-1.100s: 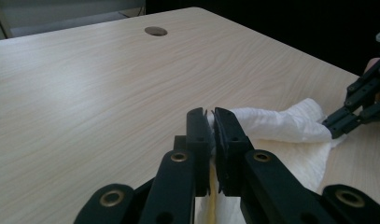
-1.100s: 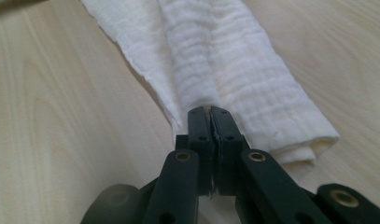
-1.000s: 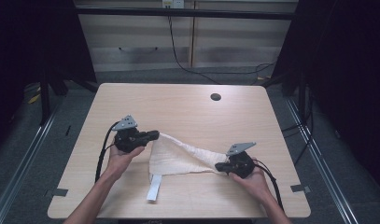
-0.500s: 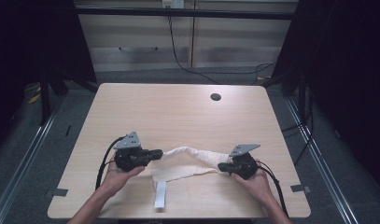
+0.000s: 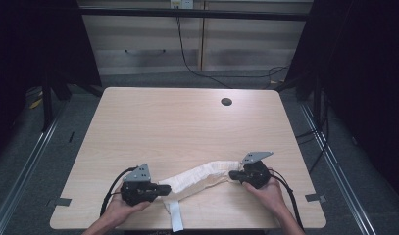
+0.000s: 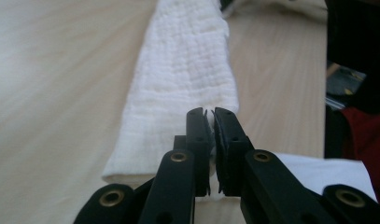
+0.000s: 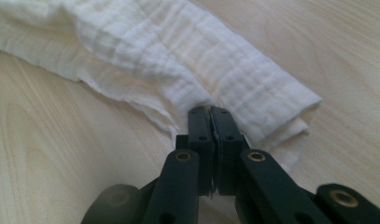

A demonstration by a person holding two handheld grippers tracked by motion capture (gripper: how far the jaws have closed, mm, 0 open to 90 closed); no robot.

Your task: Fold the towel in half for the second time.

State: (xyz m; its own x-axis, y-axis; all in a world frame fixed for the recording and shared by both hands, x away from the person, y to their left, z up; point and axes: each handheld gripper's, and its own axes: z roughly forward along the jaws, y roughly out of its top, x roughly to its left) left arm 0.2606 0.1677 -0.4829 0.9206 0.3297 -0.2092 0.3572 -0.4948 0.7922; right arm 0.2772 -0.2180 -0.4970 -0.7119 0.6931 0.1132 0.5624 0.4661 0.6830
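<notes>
With the left claw (image 5: 163, 188) and right claw (image 5: 232, 175) each pinched tight on an end of the white cloth (image 5: 199, 175), it lies folded into a long band along the near tabletop (image 5: 187, 122), apparently needing further folds.

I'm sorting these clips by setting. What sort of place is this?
Probably a lab or recording booth, not a home: a bare wooden table ringed by black curtains, loose cables on the grey floor, and tape marks at the table's corners.
</notes>
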